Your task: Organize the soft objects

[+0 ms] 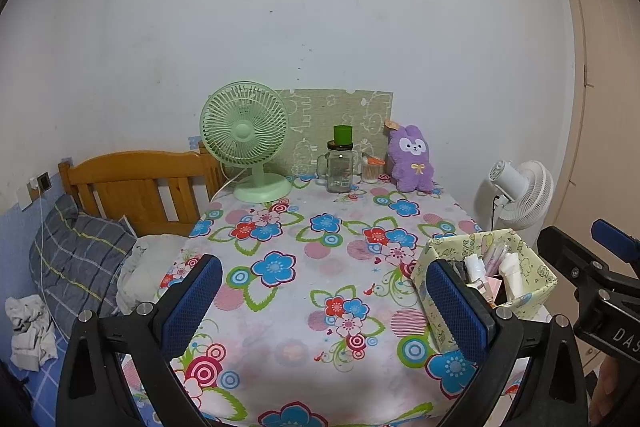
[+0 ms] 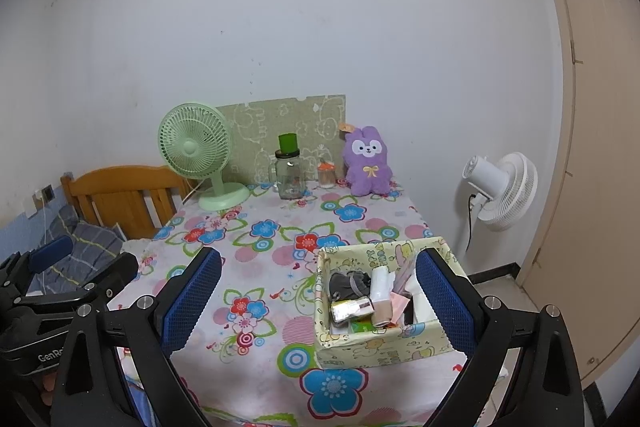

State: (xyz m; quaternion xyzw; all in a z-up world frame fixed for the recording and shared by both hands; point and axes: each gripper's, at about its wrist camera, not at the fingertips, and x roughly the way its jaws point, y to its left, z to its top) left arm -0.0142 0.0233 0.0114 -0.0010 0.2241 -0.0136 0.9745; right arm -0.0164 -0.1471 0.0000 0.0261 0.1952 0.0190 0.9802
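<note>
A purple plush bunny sits upright at the far edge of the flowered table, against the wall. A yellow patterned box stands at the table's near right; in it are a grey cloth, rolls and small packets. My left gripper is open over the tablecloth with nothing between its fingers. My right gripper is open too. The box lies just ahead of it, and its right finger overlaps the box's right side without pressing on it.
At the back of the table stand a green desk fan, a glass jar with a green cup on top and a small jar. A wooden bed with a plaid pillow lies left. A white floor fan stands right.
</note>
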